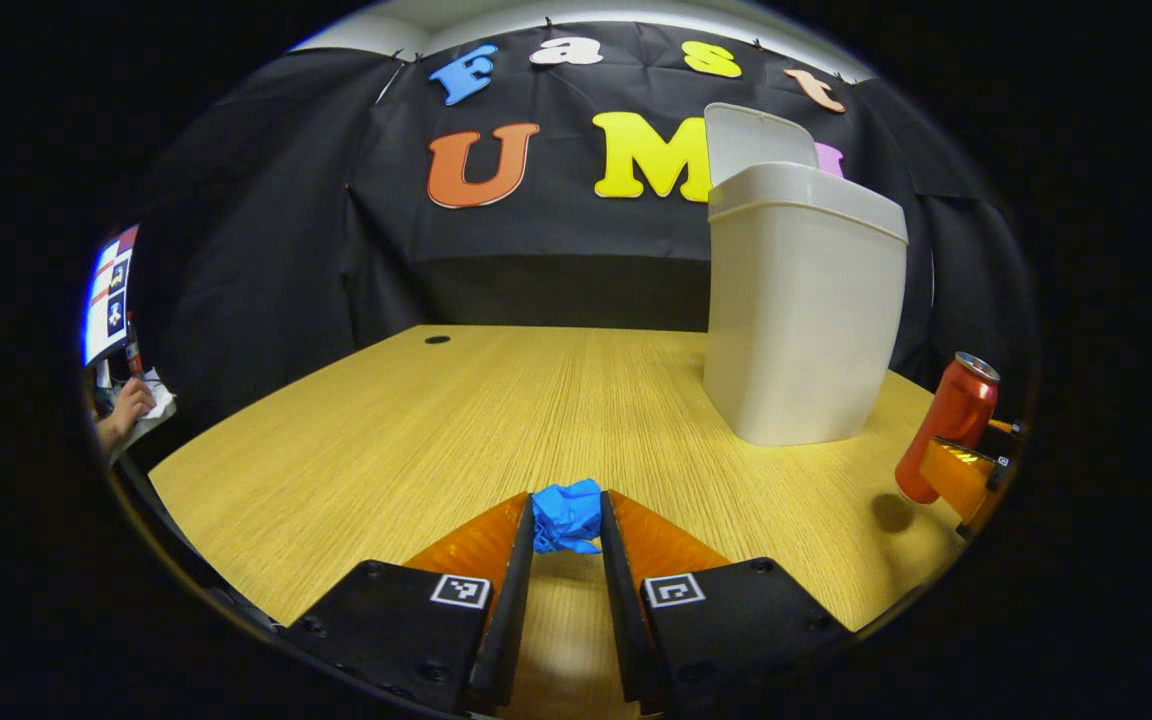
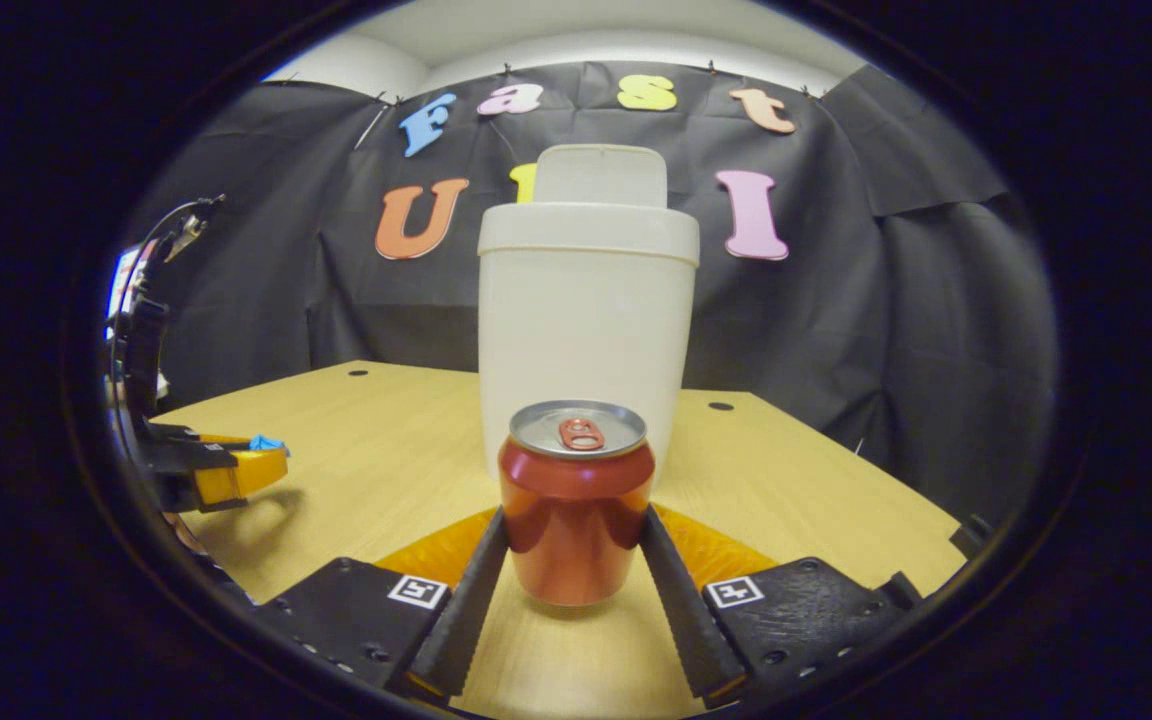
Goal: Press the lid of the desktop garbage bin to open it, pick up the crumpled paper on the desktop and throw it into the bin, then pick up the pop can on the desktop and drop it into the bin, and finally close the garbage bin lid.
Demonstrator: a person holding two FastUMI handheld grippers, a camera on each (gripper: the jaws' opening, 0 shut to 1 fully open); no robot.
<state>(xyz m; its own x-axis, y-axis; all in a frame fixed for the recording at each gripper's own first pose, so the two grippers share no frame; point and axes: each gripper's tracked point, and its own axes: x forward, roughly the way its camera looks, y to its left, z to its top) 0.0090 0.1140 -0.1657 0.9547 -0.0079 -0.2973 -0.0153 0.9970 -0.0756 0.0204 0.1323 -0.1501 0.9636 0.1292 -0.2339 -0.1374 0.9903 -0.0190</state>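
1. Behind both objects stands the garbage bin (image 2: pixel 586 330), upright, its lid (image 2: pixel 601 175) tipped up and back — mouth open to the top.
2. Just before the bin, the pop can (image 2: pixel 576 500) is clamped in the right gripper (image 2: pixel 576 545), long axis vertical, tab end up; it looks lifted, and a slack pinch could let it tilt or drop.
3. Left of the bin and nearer, the left gripper (image 1: pixel 568 520) pinches the crumpled paper (image 1: pixel 566 515) narrowly — held at the tips, it could slip out short of the rim.
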